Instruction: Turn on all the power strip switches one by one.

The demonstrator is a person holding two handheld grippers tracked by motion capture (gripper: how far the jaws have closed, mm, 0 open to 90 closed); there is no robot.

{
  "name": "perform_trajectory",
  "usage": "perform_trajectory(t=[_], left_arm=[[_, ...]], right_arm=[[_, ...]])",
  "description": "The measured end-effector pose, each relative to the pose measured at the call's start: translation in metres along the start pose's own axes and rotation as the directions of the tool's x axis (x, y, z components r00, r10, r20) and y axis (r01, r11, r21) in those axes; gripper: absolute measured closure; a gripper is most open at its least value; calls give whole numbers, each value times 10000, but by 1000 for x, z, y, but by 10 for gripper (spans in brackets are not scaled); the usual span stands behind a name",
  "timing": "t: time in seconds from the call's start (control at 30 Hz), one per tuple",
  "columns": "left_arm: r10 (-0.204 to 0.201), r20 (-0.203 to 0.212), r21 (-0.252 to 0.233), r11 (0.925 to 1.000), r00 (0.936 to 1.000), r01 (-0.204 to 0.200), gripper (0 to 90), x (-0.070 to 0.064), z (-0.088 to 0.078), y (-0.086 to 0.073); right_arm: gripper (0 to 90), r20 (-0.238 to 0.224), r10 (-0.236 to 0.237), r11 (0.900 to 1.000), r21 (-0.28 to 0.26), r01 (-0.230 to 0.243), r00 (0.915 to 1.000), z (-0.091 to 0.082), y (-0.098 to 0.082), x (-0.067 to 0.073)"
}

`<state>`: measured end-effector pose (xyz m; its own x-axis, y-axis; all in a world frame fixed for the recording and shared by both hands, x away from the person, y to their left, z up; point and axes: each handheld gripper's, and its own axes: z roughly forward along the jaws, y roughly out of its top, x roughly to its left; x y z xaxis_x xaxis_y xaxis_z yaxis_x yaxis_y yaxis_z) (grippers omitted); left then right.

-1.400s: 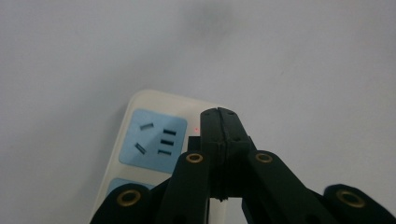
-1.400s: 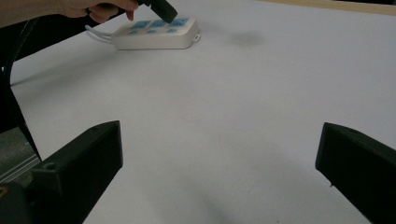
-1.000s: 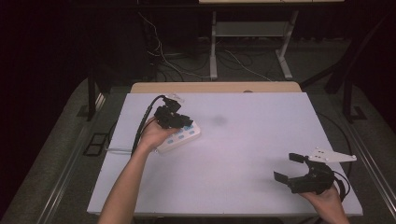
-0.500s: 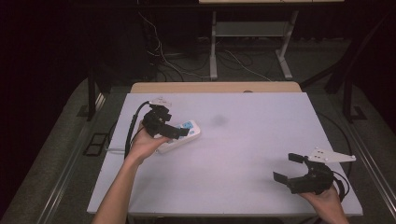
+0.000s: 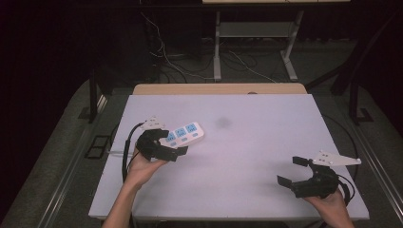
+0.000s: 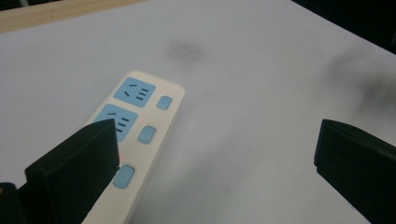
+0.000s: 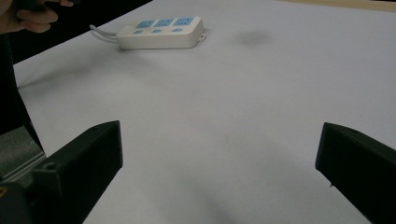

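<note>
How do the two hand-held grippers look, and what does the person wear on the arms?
Both the left gripper and the right gripper are black, each with two blocky, square-ended jaws. Each carries a grey three-cornered plate on top and trails a black cable. The forearms are bare; no sleeves or gloves are visible in the high view.

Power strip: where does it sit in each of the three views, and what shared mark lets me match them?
High view: power strip left of centre, just beyond the left hand.
Left gripper view: lower left, partly behind the left jaw.
Right gripper view: far off, upper left.
Shared landmark: the dark smudge on the white table, just past the strip's free end.
</note>
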<state>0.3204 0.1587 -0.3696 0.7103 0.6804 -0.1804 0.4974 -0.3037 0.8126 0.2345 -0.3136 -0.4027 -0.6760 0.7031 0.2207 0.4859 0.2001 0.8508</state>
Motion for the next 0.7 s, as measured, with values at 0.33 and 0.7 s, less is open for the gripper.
perform_trajectory(t=[0.33, 0.7], left_arm=[[-70, 468, -885, 9960, 9989, 112, 0, -18, -12, -37], [-62, 637, -922, 9957, 9980, 120, 0, -28, -16, -57]], right_arm=[[7, -229, 174, 9997, 144, -171, 9996, 3, 0, 2], [7, -354, 250, 9993, 272, -240, 9991, 7, 0, 5]])
